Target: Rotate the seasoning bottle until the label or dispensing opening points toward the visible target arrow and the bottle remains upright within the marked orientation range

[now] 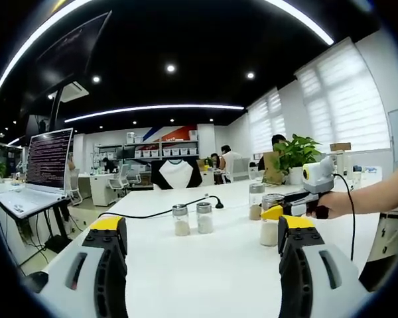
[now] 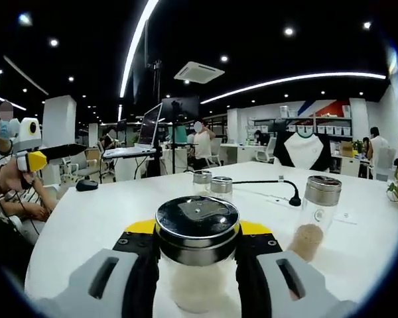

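**Right jaws clamped on seasoning bottle; left jaws apart and idle**

Seen in the right gripper view: right gripper (image 2: 196, 255) closed on the seasoning bottle (image 2: 196, 255), one jaw pressed to each side just below the metal lid (image 2: 197, 222). Bottle upright between the jaws, pale powder inside, lid top facing the camera with small dispensing holes faintly visible. No arrow mark discernible on the white table (image 2: 106, 205). Ahead and right of the jaws, a taller bottle (image 2: 316, 215) with brownish contents at its base. Straight beyond the jaws, two small bottles (image 2: 211, 185) side by side, with a black cable (image 2: 265, 184) running past them. Far left, the left gripper (image 2: 36, 159), held in a hand.

Seen in the left gripper view: left gripper (image 1: 202, 248) with jaws spread wide, nothing between them, bare table beneath. Beyond the gap, the two small bottles (image 1: 191, 218). Just past the right-hand jaw tip, the right gripper (image 1: 278, 212) on the seasoning bottle (image 1: 270, 228), a hand (image 1: 331, 204) holding it.
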